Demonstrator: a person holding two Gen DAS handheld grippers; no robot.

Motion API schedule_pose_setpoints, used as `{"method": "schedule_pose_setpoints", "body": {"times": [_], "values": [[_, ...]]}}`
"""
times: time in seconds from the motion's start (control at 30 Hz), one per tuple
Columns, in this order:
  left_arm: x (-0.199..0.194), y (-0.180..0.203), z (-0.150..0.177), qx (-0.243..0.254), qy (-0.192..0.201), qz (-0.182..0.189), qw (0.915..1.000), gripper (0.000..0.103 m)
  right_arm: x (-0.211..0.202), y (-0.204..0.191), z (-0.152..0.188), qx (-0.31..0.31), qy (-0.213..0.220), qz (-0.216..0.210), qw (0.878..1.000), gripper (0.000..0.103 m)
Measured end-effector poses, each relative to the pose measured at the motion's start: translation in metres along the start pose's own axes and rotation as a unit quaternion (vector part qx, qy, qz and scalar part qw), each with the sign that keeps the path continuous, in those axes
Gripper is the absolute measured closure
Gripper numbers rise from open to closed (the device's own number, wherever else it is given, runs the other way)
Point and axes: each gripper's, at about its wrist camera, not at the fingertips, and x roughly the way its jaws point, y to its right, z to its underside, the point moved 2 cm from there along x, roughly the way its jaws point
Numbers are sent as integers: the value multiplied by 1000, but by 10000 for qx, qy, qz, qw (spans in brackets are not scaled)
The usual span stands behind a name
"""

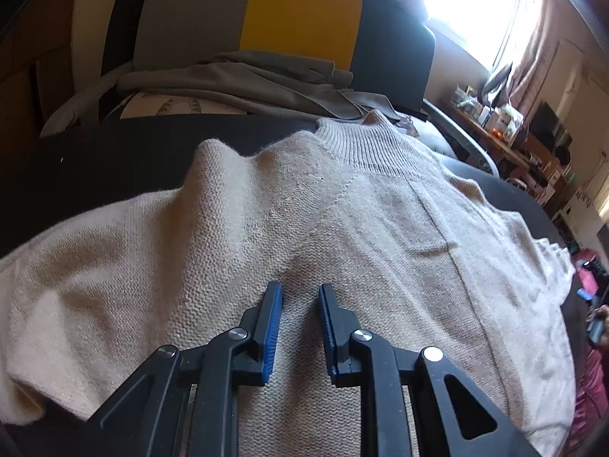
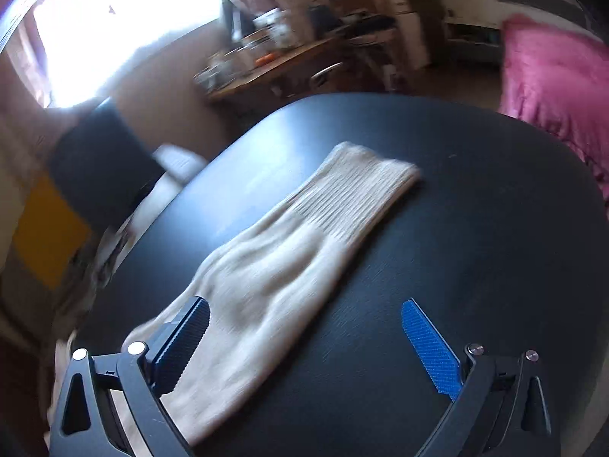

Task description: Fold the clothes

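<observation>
**A cream sweater on a dark table, with two grippers over it**

A cream sweater lies spread out on a black table. Its ribbed neck is on the far side from the left gripper, up ahead of it. The left gripper is low over the body of the sweater. Its two fingers with blue pads are a little way apart. There is a small gap between them, and only flat knit shows in the gap. They are not pinching the cloth.

Past the neck, farther ahead of the left gripper, some grey clothes lie on a chair with a yellow and grey back. A bright window is up and to the right.

In the right wrist view the picture is blurry. One sleeve of the sweater lies flat on the black table. The sleeve runs away from the right gripper, and its ribbed cuff is at the far end. The right gripper is wide apart. Its left finger is over the near part of the sleeve. Its right finger is over bare table, off to the side of the sleeve. Nothing is squeezed between them.

A pink cover is far ahead on the right.
</observation>
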Motion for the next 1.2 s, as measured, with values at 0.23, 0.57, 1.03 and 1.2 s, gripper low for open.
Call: {"method": "schedule_pose_setpoints", "body": {"times": [0.23,0.57,1.03,1.2], "values": [[1,2,0,-2,13,-67,10000,84,38,-23,-13,-669,-43,670,9955,6],[2,-1,-2,-82,22,28,10000,84,20,-42,-8,-709,-148,232,9971,95],[2,-3,-5,-139,-71,170,9997,82,-35,-287,153,-2687,-782,-2210,9343,95],[-7,12,-15,-414,-325,698,9962,82,-34,-317,205,-3064,-1062,-2242,9190,95]]}}
